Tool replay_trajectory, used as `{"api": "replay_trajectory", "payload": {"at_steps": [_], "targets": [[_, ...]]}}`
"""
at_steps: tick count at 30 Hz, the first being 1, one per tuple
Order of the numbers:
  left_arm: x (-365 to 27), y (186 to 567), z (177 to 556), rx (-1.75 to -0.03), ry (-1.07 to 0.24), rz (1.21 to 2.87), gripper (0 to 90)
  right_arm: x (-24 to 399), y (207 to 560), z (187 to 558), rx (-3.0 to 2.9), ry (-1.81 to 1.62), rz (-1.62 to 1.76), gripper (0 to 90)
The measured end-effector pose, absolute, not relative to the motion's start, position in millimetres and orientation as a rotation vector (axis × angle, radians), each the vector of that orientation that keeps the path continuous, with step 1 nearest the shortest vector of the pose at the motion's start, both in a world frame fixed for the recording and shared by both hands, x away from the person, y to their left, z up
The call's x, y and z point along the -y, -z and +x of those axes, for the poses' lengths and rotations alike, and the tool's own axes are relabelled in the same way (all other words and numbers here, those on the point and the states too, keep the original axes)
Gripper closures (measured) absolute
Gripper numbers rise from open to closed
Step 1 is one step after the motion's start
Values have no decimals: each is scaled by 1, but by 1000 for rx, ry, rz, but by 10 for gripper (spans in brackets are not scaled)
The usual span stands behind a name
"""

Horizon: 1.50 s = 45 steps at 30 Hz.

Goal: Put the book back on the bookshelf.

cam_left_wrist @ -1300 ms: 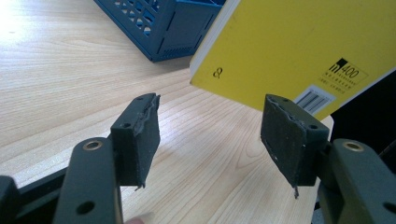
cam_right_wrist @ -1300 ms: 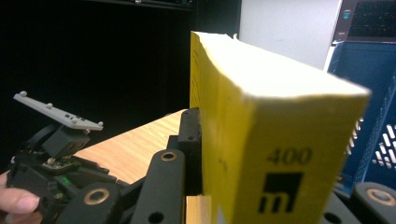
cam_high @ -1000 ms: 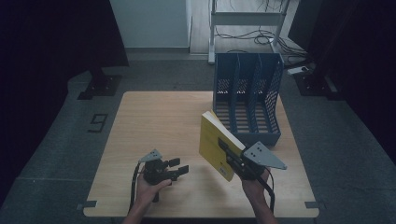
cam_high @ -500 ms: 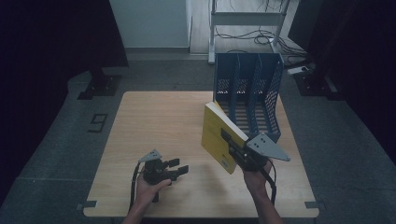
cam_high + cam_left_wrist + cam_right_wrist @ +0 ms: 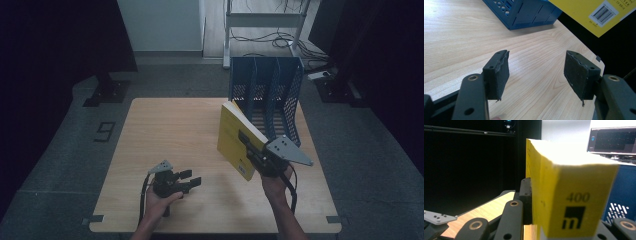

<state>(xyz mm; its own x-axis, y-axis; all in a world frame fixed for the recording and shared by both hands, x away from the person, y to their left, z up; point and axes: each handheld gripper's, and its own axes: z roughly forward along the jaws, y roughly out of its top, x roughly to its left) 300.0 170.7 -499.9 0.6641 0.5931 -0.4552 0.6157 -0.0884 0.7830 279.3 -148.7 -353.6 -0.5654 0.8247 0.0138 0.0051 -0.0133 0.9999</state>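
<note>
A thick yellow book (image 5: 231, 137) hangs upright above the table, spine toward the right gripper view, where it reads as the yellow book (image 5: 564, 195) marked 400. My right gripper (image 5: 251, 149) is shut on its lower edge, one black finger (image 5: 525, 195) pressed flat against the cover. Just behind the book stands a blue slotted file rack (image 5: 267, 90) at the table's far right. My left gripper (image 5: 192, 178) rests low near the front left, open with nothing between its jaws (image 5: 536, 72). From there the book's barcode corner (image 5: 599, 15) and the rack's base (image 5: 524, 12) show ahead.
The wooden table (image 5: 175, 130) is bare wood across its left and middle. A monitor (image 5: 614, 140) glows behind the rack. A metal shelf frame (image 5: 265, 20) and cables lie on the floor beyond the table.
The right gripper has lifted the yellow book a little and carried it toward the blue rack. The left gripper has stayed where it was.
</note>
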Motion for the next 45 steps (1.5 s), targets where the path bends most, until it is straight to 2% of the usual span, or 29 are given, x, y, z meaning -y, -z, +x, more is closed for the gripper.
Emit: {"api": "replay_trajectory", "payload": {"at_steps": [45], "targets": [[-173, 503, 302, -991, 38, 1768, 365, 159, 340, 322, -1555, -1551, 982, 743]]}}
